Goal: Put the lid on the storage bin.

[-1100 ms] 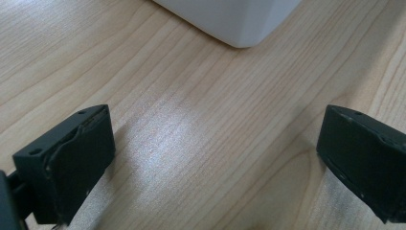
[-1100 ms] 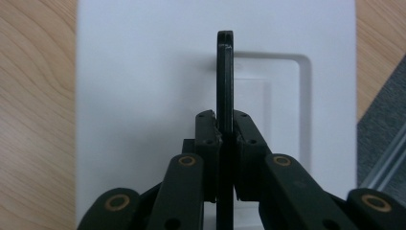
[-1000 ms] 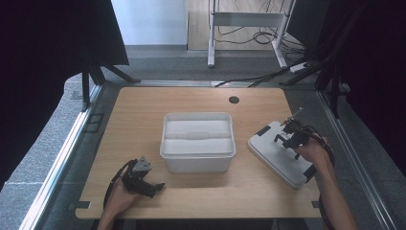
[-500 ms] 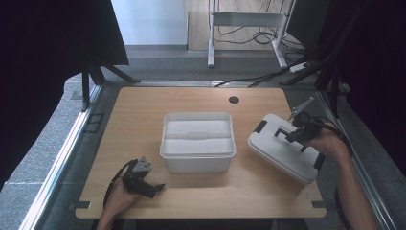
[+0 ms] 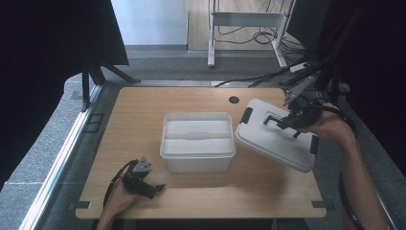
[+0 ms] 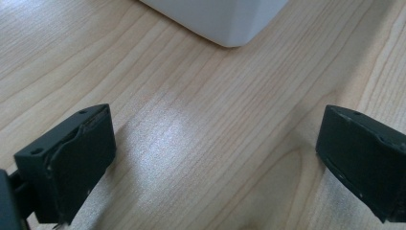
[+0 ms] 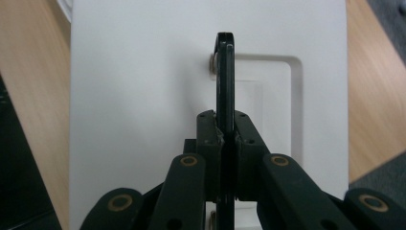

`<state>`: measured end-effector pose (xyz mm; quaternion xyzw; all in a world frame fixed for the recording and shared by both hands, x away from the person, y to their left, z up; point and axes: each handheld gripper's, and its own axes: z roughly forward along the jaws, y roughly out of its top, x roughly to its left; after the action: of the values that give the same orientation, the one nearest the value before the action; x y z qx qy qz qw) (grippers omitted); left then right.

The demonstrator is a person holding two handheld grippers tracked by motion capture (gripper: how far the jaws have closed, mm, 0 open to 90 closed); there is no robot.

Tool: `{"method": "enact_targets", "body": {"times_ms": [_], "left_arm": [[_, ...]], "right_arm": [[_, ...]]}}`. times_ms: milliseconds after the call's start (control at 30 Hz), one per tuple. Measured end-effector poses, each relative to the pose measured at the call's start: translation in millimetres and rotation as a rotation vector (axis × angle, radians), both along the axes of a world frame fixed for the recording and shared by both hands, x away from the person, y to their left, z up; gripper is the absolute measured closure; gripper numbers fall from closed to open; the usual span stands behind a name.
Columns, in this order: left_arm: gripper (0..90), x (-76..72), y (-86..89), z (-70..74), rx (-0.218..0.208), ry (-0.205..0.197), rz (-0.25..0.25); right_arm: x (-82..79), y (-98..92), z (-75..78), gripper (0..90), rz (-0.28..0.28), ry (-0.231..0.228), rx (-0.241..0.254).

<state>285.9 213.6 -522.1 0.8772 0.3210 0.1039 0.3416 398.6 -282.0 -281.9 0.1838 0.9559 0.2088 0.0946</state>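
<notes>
White lid is hanging tilted just right of the open box, my right gripper clenching its black handle. I'm carrying it over; next it needs levelling above the box. Left gripper, released, is resting near the box's front-left corner.

handle: lower end hidden between tongs | lid: edges cut off by frame

Right tool grips handle of white lid, tilted above surface; open white box centre; left tool resting near edge.
</notes>
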Motion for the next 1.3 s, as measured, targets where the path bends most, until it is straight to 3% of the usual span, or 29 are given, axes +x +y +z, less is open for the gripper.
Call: {"method": "enact_targets", "body": {"times_ms": [167,400,667,967,1133,1300], "left_arm": [[0.0,-0.2,0.0,0.0,-0.001,0.0,-0.003],[0.1,-0.5,0.0,0.1,0.0,-0.001,-0.009],[0.1,-0.6,0.0,0.2,-0.001,0.001,-0.012],[0.4,-1.1,0.0,0.2,0.0,0.0,-0.018],[0.5,-1.4,-0.2,0.2,-0.002,0.0,-0.02],[0.7,-1.5,-0.2,0.2,-0.001,0.0,-0.021]], "right_arm": [[3.0,31.8,12.1,84.0,0.069,-0.014,0.019],[11.4,85.2,13.2,84.0,0.164,-0.022,0.009],[19.5,156.7,0.1,83.9,0.298,-0.012,0.003],[26.5,223.7,-21.2,83.8,0.389,0.005,-0.02],[27.4,245.6,-34.0,83.7,0.415,0.004,-0.044],[28.2,247.5,-40.7,83.4,0.417,0.012,-0.034]]}}
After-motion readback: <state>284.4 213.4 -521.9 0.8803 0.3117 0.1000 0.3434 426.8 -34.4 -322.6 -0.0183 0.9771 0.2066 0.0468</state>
